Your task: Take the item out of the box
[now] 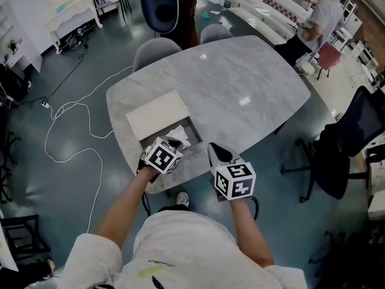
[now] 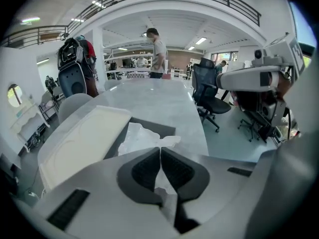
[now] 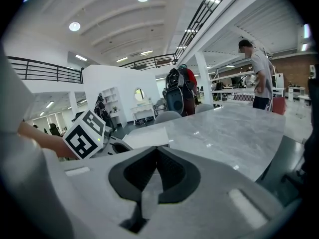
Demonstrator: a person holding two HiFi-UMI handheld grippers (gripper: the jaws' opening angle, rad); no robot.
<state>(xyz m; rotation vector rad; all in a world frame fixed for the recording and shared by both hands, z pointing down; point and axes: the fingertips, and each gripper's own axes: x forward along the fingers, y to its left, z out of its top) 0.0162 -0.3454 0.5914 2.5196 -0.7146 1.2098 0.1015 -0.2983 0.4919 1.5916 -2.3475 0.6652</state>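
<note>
The paper (image 2: 141, 137) is pinched at its near edge between the closed fingers (image 2: 143, 172) of the left gripper (image 2: 160, 151); the rest lies just ahead in the box (image 2: 167, 128). Nothing is held by the right gripper (image 3: 157, 151), its fingers pressed together above the worktop (image 3: 229, 128).

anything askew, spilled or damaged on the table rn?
The lid sits shifted off the box, leaving its near end open. Crumpled paper pokes out there, pinched in the left gripper. No spill or damage visible.
</note>
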